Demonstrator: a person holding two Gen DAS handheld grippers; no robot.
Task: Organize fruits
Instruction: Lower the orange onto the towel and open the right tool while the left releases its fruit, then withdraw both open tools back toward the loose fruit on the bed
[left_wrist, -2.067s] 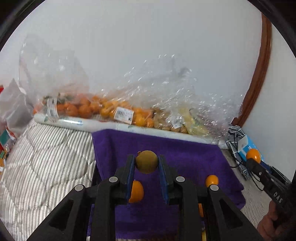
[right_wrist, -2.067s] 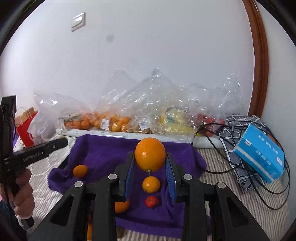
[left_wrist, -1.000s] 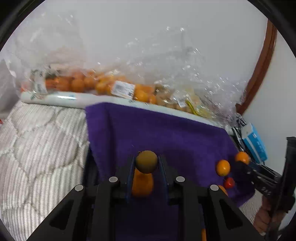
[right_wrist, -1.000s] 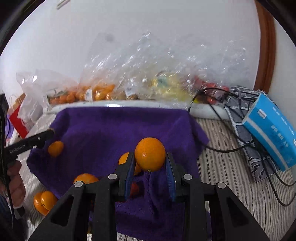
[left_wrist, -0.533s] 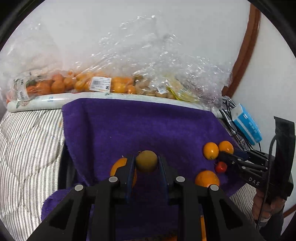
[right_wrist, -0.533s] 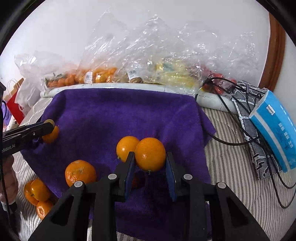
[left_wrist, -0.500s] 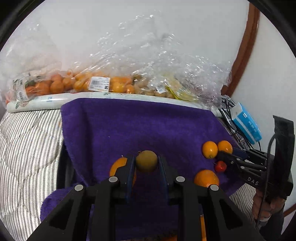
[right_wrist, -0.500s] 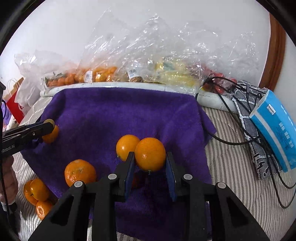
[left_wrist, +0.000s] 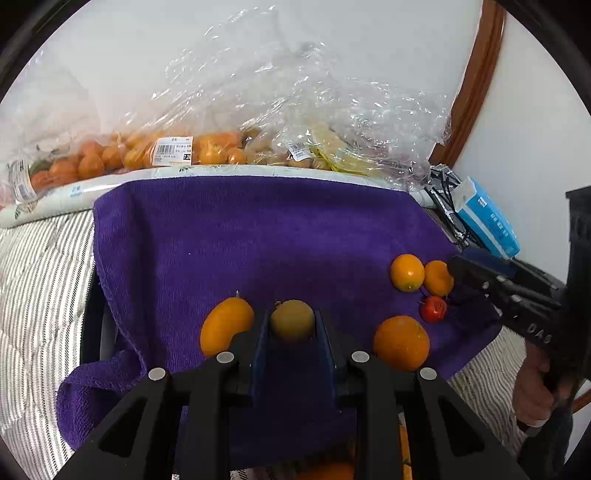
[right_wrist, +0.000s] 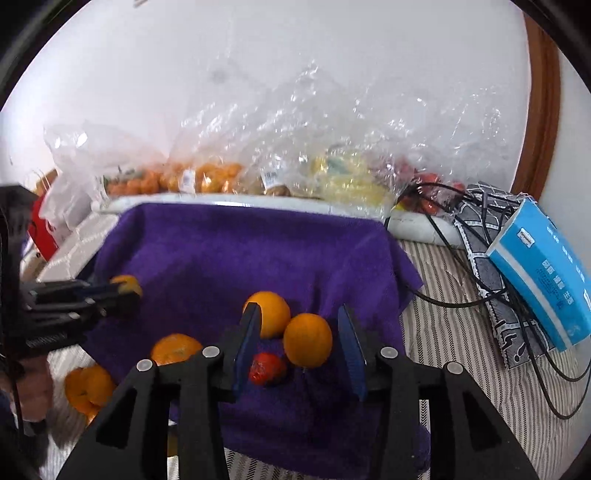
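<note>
left tongs (left_wrist: 291, 326) clamp round greenish-brown fruit (left_wrist: 291, 320) | right tongs (right_wrist: 299, 343) opening, round orange (right_wrist: 307, 340) between, pads clear | small red fruit (right_wrist: 266, 368) beside it on purple towel (right_wrist: 258, 251)

We are in a home, most likely a bedroom. A striped quilted bedcover (left_wrist: 33, 295) lies under a purple towel (left_wrist: 258, 229). Clear plastic grocery bags of fruit (left_wrist: 207, 147) with price labels rest against a plain white wall (right_wrist: 258, 55). A blue tissue box (right_wrist: 543, 266), tangled black cables (right_wrist: 461, 291) and a brown wooden door frame (left_wrist: 476, 74) sit nearby.
</note>
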